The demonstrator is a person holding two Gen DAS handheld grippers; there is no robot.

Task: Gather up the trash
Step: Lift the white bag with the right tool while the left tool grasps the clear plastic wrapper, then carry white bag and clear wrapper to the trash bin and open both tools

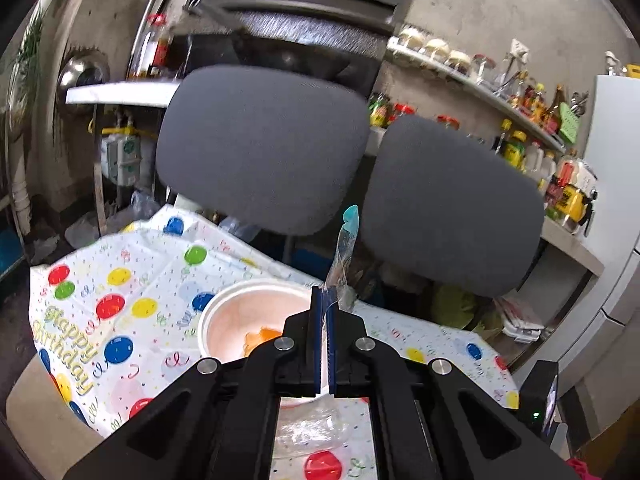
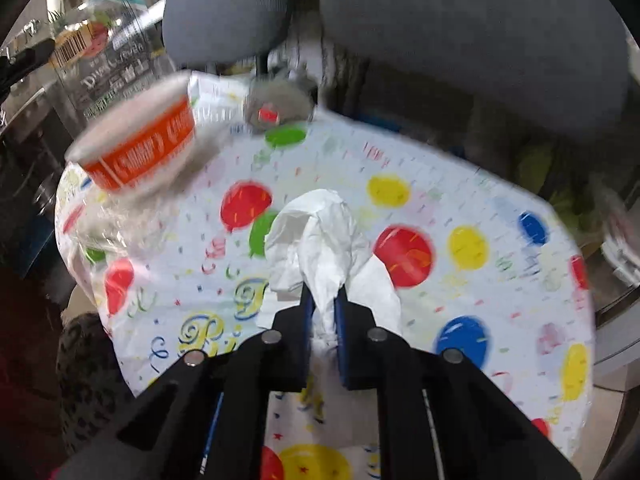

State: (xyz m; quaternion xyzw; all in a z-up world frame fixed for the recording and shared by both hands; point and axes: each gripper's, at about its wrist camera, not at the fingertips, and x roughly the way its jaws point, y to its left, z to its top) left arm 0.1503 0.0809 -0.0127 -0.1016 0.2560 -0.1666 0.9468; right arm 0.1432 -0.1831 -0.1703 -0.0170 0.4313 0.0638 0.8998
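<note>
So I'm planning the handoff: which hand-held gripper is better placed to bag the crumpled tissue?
Right. The right hand-held gripper is already shut on the crumpled tissue; the left hand-held gripper is pinching the clear bag beside the bowl.

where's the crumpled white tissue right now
In the right wrist view, the white tissue sits mid-frame on the balloon tablecloth, pinched by the right gripper.

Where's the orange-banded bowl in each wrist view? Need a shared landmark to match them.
Left wrist: bowl at lower centre, seen from above, its rim pinched in the shut left gripper.
Right wrist: bowl at upper left, tilted, blurred, above the table.
Shared landmark: balloon tablecloth; also the grey chair backs.
</note>
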